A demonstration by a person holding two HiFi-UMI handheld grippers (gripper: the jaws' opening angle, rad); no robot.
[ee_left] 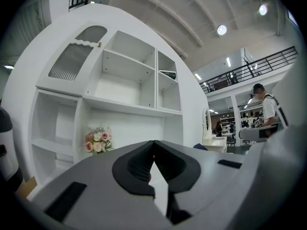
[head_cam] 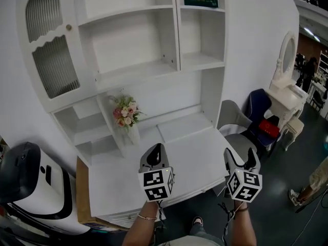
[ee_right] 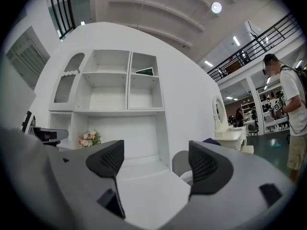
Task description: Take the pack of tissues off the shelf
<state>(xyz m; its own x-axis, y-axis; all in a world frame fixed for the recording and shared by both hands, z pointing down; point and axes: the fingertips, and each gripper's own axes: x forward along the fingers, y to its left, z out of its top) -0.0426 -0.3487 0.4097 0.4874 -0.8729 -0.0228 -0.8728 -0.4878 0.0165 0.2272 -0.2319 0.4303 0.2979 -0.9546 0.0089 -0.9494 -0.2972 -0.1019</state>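
Observation:
A dark green pack of tissues lies on the top right shelf of the white cabinet; it also shows small in the right gripper view and the left gripper view. My left gripper hovers over the white desk, jaws shut with nothing between them. The left gripper shows its black pads meeting. My right gripper is at the desk's right front corner, open and empty, and the right gripper shows a wide gap. Both point level toward the cabinet, far below the tissues.
A flower bouquet in a vase stands at the desk's back left. A black-and-white machine sits at the left. Grey and blue chairs stand to the right, with a white vanity with an oval mirror. A person stands far right.

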